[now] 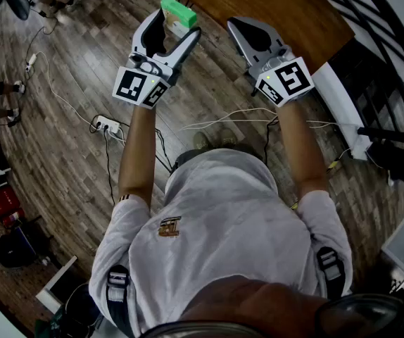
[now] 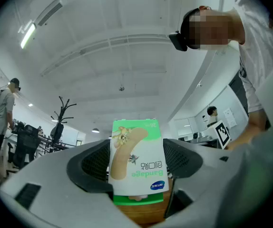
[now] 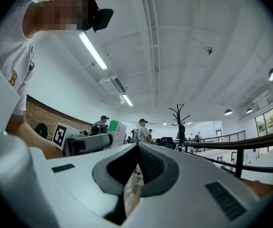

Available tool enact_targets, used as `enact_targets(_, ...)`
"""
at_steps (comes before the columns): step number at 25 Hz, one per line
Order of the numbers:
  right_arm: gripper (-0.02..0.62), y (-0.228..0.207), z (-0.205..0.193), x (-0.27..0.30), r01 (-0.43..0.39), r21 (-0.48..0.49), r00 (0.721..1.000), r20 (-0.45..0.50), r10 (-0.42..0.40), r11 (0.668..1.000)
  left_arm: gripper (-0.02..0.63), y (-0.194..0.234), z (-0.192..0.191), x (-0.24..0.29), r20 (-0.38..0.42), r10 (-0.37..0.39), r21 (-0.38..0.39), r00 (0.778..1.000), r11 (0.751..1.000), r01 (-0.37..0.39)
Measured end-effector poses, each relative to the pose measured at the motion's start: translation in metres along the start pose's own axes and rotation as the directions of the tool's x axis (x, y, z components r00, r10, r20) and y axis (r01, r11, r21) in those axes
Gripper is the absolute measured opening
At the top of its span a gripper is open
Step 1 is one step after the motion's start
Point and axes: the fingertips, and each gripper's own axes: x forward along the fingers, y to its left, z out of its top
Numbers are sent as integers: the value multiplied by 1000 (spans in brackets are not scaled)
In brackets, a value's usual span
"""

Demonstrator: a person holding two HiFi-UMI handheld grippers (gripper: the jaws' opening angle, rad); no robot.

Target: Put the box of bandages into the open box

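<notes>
While the box of bandages (image 2: 137,163) is being gripped aloft by the widely spread left tool (image 1: 179,23), the right tool (image 3: 138,148) is being carried closed and empty.
Slippage or crushing is being risked if pad pressure is misjudged on its thin walls; the open box is being shown in no view, and the table (image 1: 279,5) is being cut off at the frame edge.
</notes>
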Motion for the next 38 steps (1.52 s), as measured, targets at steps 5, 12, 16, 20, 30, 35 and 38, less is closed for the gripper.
enact_targets(5,31,1,0,-3,-4,11,1000,8,4,1000,368,-2,1,-1,5,3,1,1000,1000,-3)
enact_targets(12,32,3,-1,14,5,15,1000,8,-5,1000,368,14,1,-9,10,-1,-5,1000,1000,2)
enact_targets(16,32,7,-7,32,13,12,1000,0,-13,1000,368,33,2,-16,15,-8,-6,1000,1000,8)
enact_targets(20,32,12,-13,54,28,11,1000,-1,-28,1000,368,59,3,-27,15,-17,-2,1000,1000,17)
enact_targets(30,32,44,-27,84,63,0,998,-13,-63,998,368,93,4,-61,17,-47,-10,999,999,47)
enact_targets(35,32,43,-30,95,72,-8,997,-18,-72,997,368,103,1,-62,16,-59,-16,998,998,60)
enact_targets(38,32,37,-35,103,69,-13,997,-22,-69,998,368,111,-4,-57,14,-64,-19,998,998,64)
